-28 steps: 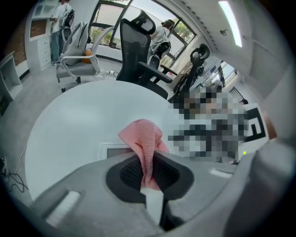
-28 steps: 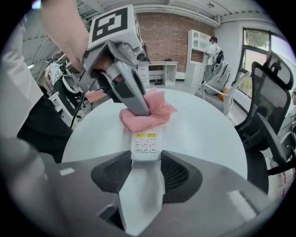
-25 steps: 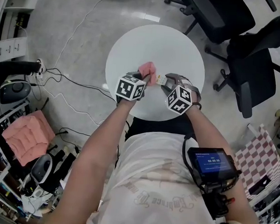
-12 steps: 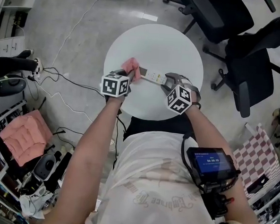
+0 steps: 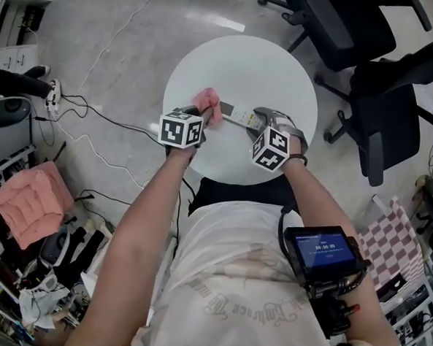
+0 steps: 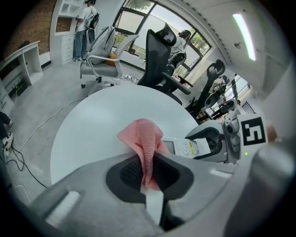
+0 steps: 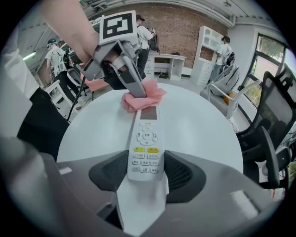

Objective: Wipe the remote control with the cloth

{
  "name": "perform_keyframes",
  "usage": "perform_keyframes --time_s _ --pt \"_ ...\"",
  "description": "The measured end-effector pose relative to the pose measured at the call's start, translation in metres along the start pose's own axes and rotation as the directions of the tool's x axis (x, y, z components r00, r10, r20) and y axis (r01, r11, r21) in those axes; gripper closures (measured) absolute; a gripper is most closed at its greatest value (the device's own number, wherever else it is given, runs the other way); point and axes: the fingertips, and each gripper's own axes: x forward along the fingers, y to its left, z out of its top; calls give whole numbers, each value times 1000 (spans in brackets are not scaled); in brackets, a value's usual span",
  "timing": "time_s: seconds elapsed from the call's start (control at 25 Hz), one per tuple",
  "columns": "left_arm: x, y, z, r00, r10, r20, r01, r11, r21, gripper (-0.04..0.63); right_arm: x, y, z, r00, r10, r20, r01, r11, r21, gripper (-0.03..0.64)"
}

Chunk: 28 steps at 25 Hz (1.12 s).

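A white remote control (image 5: 236, 116) (image 7: 145, 143) lies across the round white table (image 5: 245, 68). Its near end sits between the jaws of my right gripper (image 5: 254, 123) (image 7: 145, 169). Those jaws have just been opening, and the pads look slack beside the remote. My left gripper (image 5: 203, 116) (image 6: 147, 171) is shut on a pink cloth (image 5: 207, 104) (image 6: 143, 139). The cloth (image 7: 141, 97) rests bunched on the remote's far end by its small screen. In the left gripper view the remote (image 6: 185, 147) pokes out to the right of the cloth.
Black office chairs (image 5: 343, 23) (image 5: 388, 120) stand behind and right of the table. Cables (image 5: 95, 117) trail over the floor at left, near a pink cushion (image 5: 24, 201). People stand by white shelves in the background (image 7: 222, 51).
My left gripper has slid the cloth leftward along the remote, from close beside the right gripper to the remote's far end. The right gripper has stayed in place.
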Motion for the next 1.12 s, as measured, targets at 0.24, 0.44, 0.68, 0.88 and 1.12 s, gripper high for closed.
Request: perform_keyframes --time_s 0.24,0.44,0.68,0.88,1.12 --pt "-13 18 -10 999 42 14 -41 998 -52 574 -1 -1 -2 999 28 -39 -27 999 19 368" --pt "-28 17 -16 996 28 88 -17 993 -120 574 -7 0 2 993 107 50 -116 962 248 370" --pt "-44 -20 -24 978 -68 199 111 970 -216 573 -25 8 11 950 200 239 -305 755 581 370" --pt "-36 -71 -39 939 -186 290 277 909 -313 572 -55 -3 22 825 201 528 -551 494 673 371" --pt "-30 -105 -47 898 -261 354 400 820 -409 572 -78 -8 25 754 188 630 -649 367 667 371"
